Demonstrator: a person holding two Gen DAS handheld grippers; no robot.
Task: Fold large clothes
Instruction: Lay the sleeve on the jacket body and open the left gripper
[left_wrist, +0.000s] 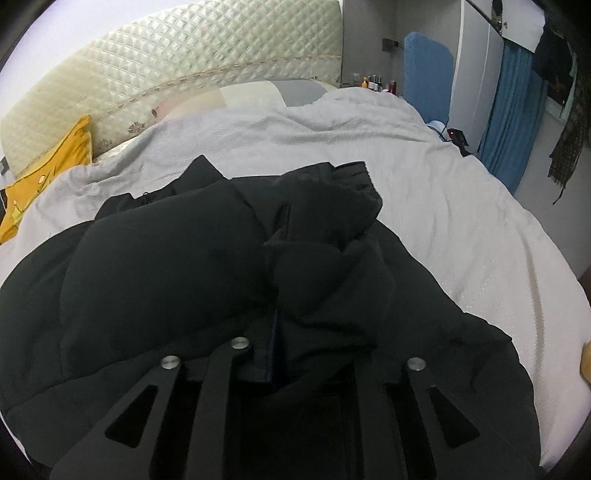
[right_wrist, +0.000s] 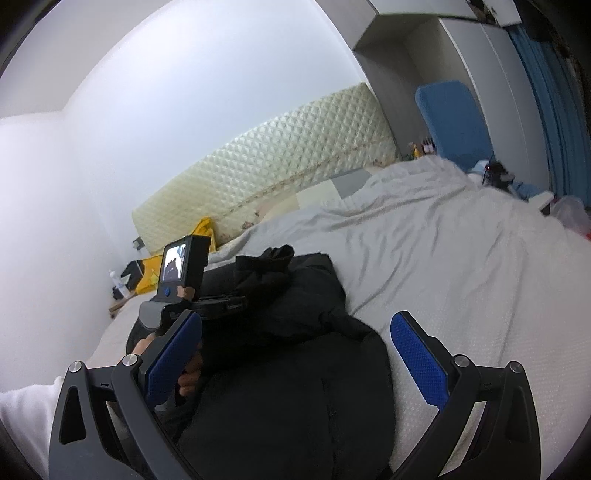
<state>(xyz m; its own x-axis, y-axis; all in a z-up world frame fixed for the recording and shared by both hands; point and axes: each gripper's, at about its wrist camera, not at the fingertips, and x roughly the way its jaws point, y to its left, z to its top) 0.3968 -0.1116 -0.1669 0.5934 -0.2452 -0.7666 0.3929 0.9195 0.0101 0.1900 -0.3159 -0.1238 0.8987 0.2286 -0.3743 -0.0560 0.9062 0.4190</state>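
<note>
While black jacket (left_wrist: 207, 266) lies bunched on grey bedspread (left_wrist: 424, 206), fold looks mid-way. Left gripper (left_wrist: 275, 354) clamped narrow on jacket fabric. Right gripper (right_wrist: 295, 362) spread wide above jacket, empty. Next likely: right grips free edge, both draw layer flat.

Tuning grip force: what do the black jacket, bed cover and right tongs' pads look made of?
Black jacket: puffy padded matte synthetic shell, judging by soft bulges. Bed cover: pale grey woven fabric, finely dimpled, wrinkled. Pads: blue, knurled, probably rubber or plastic.

jacket (left_wrist: 166, 266): matt black cloth | headboard (left_wrist: 184, 70): glossy quilted
</note>
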